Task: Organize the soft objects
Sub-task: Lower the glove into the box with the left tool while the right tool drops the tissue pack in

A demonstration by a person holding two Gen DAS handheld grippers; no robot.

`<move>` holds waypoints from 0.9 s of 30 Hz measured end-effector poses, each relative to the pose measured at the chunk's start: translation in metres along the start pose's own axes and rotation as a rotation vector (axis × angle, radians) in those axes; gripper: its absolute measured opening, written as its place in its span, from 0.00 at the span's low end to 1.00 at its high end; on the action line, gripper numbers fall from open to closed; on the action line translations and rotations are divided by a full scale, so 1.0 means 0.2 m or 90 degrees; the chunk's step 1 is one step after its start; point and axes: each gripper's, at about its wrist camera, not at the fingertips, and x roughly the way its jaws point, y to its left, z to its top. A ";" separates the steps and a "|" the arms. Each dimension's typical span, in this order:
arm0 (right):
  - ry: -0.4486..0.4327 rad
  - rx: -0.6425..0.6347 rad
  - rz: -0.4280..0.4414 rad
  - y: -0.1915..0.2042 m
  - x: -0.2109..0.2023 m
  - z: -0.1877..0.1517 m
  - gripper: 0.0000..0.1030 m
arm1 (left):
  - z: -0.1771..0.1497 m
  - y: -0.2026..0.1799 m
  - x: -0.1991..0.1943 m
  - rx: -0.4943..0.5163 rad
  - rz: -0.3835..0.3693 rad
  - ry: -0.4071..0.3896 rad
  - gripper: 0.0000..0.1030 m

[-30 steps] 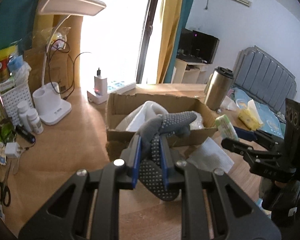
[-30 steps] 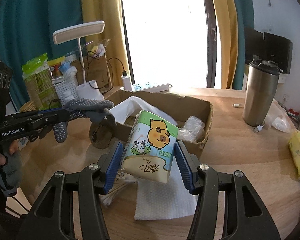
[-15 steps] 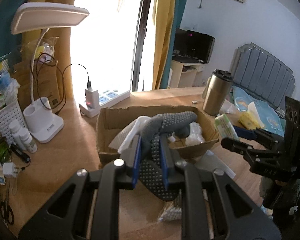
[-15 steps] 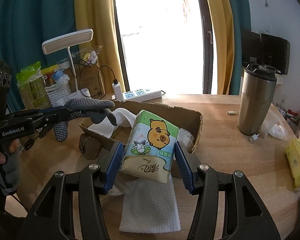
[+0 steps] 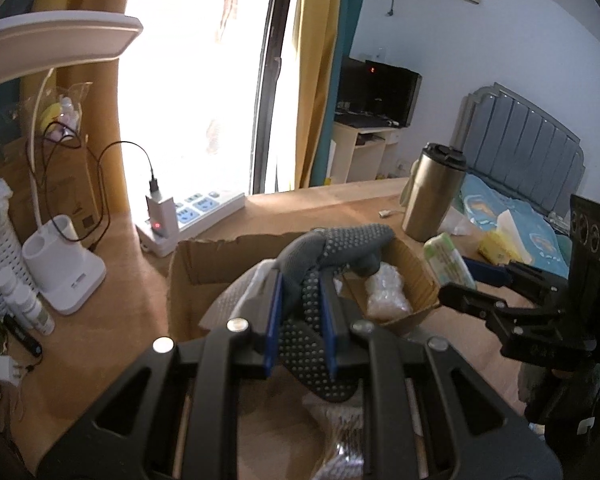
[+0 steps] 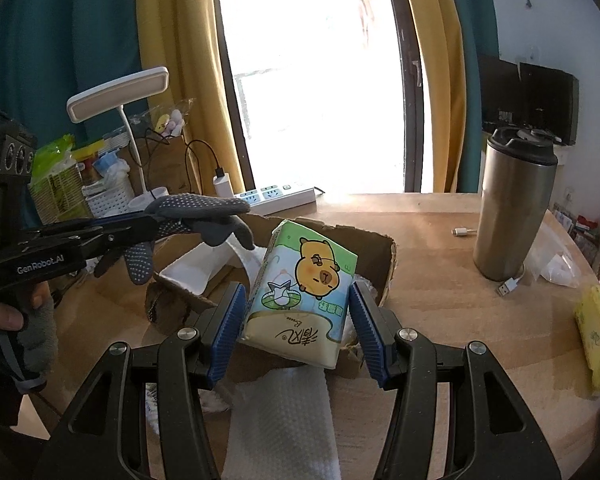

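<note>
Both hands have carried their loads closer over the open brown cardboard box since the earlier frame. Left hand-held gripper clenched on grey dotted fabric glove, above box's near-left side. Right hand-held gripper grasping green cartoon-printed tissue pack, above near-right rim. White cloth already inside; white textured sheet remains on wooden counter. Judged roughly midway.
</note>
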 end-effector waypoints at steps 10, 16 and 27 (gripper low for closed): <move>0.003 0.005 -0.007 -0.04 0.05 0.02 0.55 | 0.03 0.01 0.11 0.011 -0.012 0.003 0.19; 0.006 0.005 -0.004 -0.05 0.10 0.04 0.55 | 0.02 0.04 0.19 0.005 -0.014 0.016 0.19; 0.013 0.001 -0.003 -0.06 0.20 0.07 0.55 | -0.02 0.06 0.41 0.008 -0.002 0.078 0.20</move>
